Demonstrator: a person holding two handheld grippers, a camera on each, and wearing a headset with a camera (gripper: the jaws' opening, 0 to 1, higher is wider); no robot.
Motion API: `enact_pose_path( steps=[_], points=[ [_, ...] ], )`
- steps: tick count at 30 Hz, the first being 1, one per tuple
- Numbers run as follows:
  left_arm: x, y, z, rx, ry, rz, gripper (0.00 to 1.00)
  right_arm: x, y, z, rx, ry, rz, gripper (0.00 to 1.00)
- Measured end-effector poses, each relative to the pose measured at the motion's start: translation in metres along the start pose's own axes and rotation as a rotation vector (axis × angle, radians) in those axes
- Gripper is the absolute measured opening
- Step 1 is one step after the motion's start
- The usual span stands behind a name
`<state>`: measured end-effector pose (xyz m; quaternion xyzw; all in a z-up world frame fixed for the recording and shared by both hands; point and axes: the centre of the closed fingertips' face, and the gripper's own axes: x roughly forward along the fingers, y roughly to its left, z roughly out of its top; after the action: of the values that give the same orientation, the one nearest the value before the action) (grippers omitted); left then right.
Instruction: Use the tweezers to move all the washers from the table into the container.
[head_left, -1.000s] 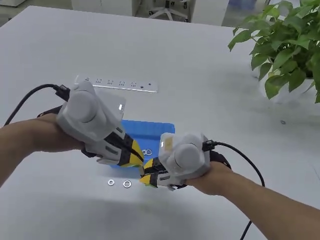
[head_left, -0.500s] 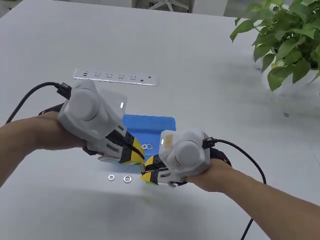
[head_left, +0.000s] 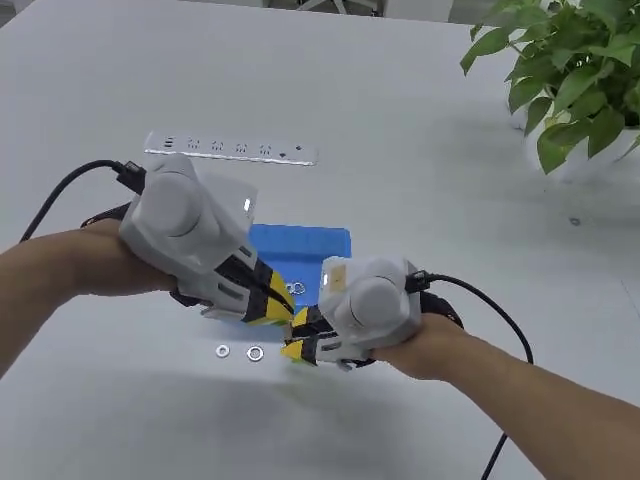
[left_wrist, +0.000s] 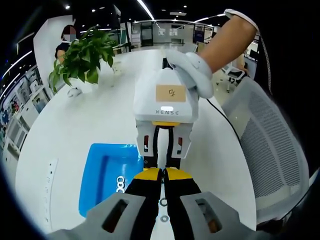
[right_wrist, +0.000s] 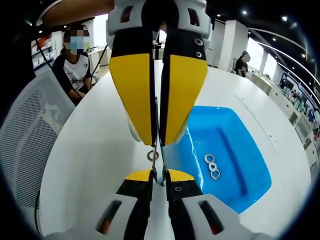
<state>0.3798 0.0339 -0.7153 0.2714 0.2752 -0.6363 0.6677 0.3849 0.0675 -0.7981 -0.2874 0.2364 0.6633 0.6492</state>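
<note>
Two washers (head_left: 222, 351) are lying on the table (head_left: 420, 130) closest to me. Just past them the right gripper (head_left: 292, 349) and left gripper (head_left: 288, 316) are facing tip to tip, both clamping the thin tweezers (right_wrist: 157, 150) between closed jaws. Farther back, the blue container (head_left: 320, 245) is holding three more washers.

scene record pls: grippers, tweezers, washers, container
left gripper: shut on tweezers
right gripper: jaws flank the tweezers, grip unclear
container: blue, beyond the jaws, three washers inside
loose washers: two on table, near the jaws
other: power strip, plant
</note>
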Motion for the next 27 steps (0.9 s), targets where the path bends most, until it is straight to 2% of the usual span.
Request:
enact_pose_path(
  steps=[14,27],
  points=[
    [-0.001,0.0,0.0,-0.001,0.003,0.0,0.06,0.0,0.003,0.001,0.009,-0.001,0.006,0.1],
    [-0.012,-0.003,0.008,0.009,-0.007,0.015,0.06,-0.008,0.003,0.012,-0.002,-0.005,-0.008,0.1]
  ],
)
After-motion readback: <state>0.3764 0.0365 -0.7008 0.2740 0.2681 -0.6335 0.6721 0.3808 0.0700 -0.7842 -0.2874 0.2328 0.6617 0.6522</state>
